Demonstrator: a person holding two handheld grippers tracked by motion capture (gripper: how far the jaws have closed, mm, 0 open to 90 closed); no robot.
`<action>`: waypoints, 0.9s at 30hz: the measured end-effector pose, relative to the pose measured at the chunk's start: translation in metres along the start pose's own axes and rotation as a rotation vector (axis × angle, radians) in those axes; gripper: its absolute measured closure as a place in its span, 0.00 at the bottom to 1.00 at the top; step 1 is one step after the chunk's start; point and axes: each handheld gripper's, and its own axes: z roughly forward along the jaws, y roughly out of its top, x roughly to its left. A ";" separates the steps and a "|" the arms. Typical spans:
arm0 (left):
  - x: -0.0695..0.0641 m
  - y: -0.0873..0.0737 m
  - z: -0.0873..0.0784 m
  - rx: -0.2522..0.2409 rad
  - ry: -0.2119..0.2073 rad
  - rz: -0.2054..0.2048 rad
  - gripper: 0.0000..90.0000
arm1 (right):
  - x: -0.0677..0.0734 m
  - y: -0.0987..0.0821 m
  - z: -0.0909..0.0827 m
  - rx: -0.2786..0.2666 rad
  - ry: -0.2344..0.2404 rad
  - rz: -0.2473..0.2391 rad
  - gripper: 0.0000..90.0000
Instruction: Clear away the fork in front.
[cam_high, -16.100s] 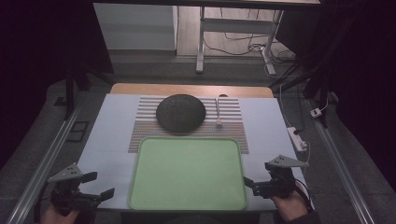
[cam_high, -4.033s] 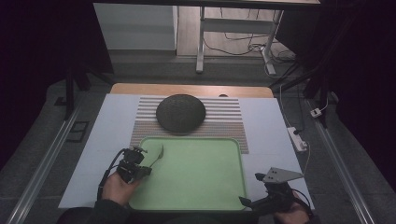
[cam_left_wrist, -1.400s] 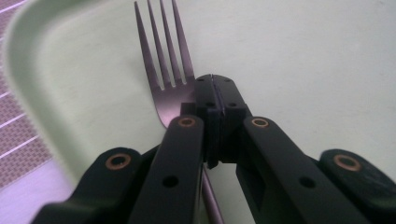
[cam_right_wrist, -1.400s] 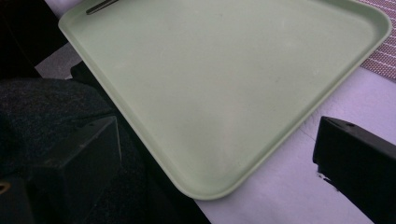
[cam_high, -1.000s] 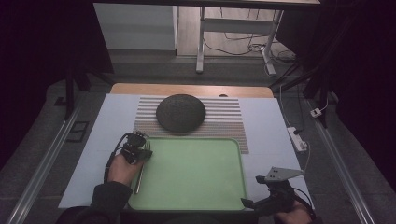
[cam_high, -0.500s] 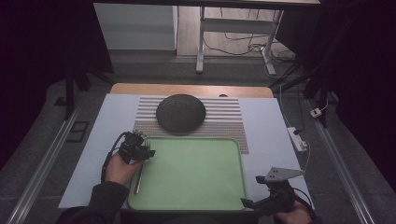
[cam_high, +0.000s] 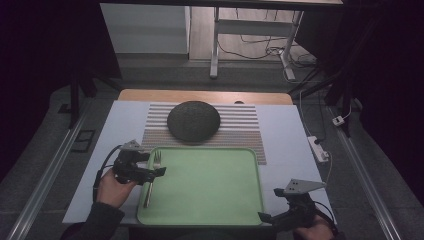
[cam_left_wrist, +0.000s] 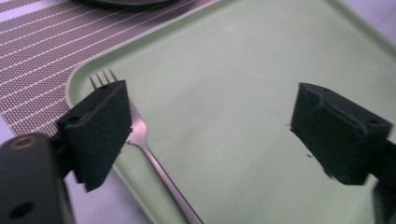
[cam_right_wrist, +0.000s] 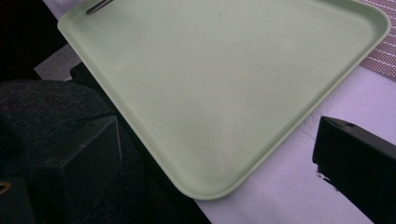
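- We are seeing a silver metal fork (cam_high: 151, 175) lying along the left edge of the flat pale-green plastic tray (cam_high: 210, 185), tines pointing away from us.
- Our left gripper (cam_high: 150, 169) is hovering over the fork, its fingers (cam_left_wrist: 95, 130) spread wide and gripping nothing.
- Our right gripper (cam_high: 280, 216) is waiting beside the tray's near right corner, fingers likewise apart and empty.
- A dark round domed plate (cam_high: 193, 120) is sitting on the striped mat (cam_high: 240, 125) behind the tray, on the white surface (cam_high: 290, 135).

Your left hand (cam_high: 111, 185), forearm entering from the bottom left, holds the left gripper (cam_high: 150, 172) level, pointing right, its jaws spread wide with nothing between them. Your right hand (cam_high: 312, 231), low at the bottom right, holds the right gripper (cam_high: 267, 217) pointing left, jaws likewise wide apart.
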 end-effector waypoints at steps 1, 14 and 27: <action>-0.001 -0.003 -0.005 -0.013 -0.009 0.000 0.10 | 0.000 0.000 0.000 0.000 -0.001 0.002 0.01; -0.005 -0.059 -0.061 -0.082 -0.022 -0.048 0.00 | -0.002 0.000 -0.001 -0.008 0.005 0.025 0.01; -0.002 -0.088 -0.078 -0.030 0.006 -0.113 0.00 | -0.002 0.001 0.001 0.004 0.001 0.036 0.01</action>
